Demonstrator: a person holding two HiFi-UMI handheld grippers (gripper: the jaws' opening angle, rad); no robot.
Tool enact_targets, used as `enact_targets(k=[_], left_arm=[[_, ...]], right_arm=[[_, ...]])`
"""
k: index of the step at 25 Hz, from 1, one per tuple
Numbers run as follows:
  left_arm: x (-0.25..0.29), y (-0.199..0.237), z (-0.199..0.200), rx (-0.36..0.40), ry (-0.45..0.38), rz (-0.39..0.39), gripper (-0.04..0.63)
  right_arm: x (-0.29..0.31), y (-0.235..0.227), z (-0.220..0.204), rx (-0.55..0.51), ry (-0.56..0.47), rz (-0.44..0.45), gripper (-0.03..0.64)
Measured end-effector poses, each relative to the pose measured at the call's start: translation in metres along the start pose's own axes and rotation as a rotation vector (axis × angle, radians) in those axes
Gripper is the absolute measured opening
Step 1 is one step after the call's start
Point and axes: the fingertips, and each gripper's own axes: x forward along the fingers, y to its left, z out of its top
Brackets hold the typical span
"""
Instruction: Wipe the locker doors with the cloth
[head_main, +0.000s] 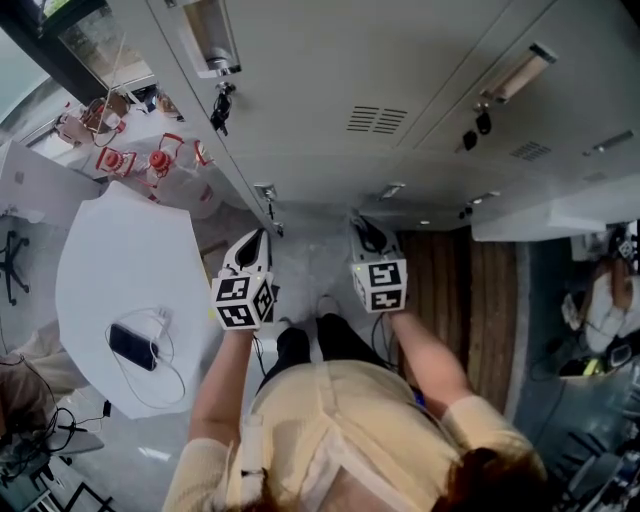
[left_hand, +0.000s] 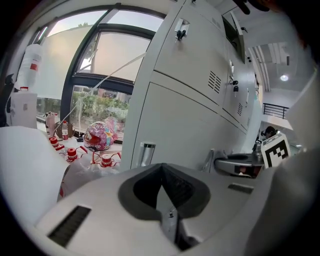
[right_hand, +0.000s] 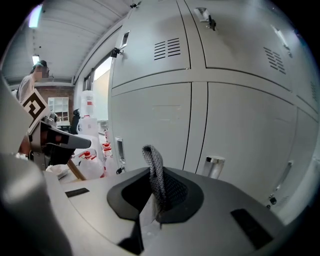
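the right hand-held gripper has its jaws pinched on the cloth, a narrow strip of grey knit. the strip's long axis runs up out of the jaws. its free end stands upright and curls over at the top, pointing toward the locker doors ahead. whether it touches the door cannot be told. in the head view this hand-held gripper is held low before the person's legs, aimed at the foot of the lockers.

just to its left, the left hand-held gripper sits level with it and apart from it. its own view shows the left hand-held gripper with jaws pressed together and nothing between them.

a white counter with a curved edge stands at the person's left. a dark phone on a white cable lies toward the counter's near edge.

the grey locker doors are all closed, so what they hold is hidden. keys hang from one lock.

past the counter's far edge, clear jugs with red caps stand on a white surface by the window. their contents cannot be made out. a colourful helmet sits behind them.
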Motion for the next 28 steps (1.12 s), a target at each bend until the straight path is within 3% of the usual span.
enact_targets(k=[3, 10, 18, 28], left_arm=[[-0.007, 0.001, 0.007, 0.003, -0.013, 0.006, 0.002], [-0.026, -0.011, 0.024, 0.100, -0.036, -0.015, 0.002], [-0.049, -0.015, 0.048, 0.082, -0.092, -0.030, 0.002], [-0.068, -0.021, 0.058, 0.109, -0.104, -0.033, 0.002]], right_arm=[[-0.008, 0.002, 0.010, 0.002, -0.015, -0.006, 0.029], [-0.024, 0.011, 0.035, 0.006, -0.050, -0.008, 0.029], [-0.047, 0.026, 0.061, 0.008, -0.067, -0.003, 0.029], [-0.069, 0.039, 0.080, 0.020, -0.074, 0.017, 0.029]])
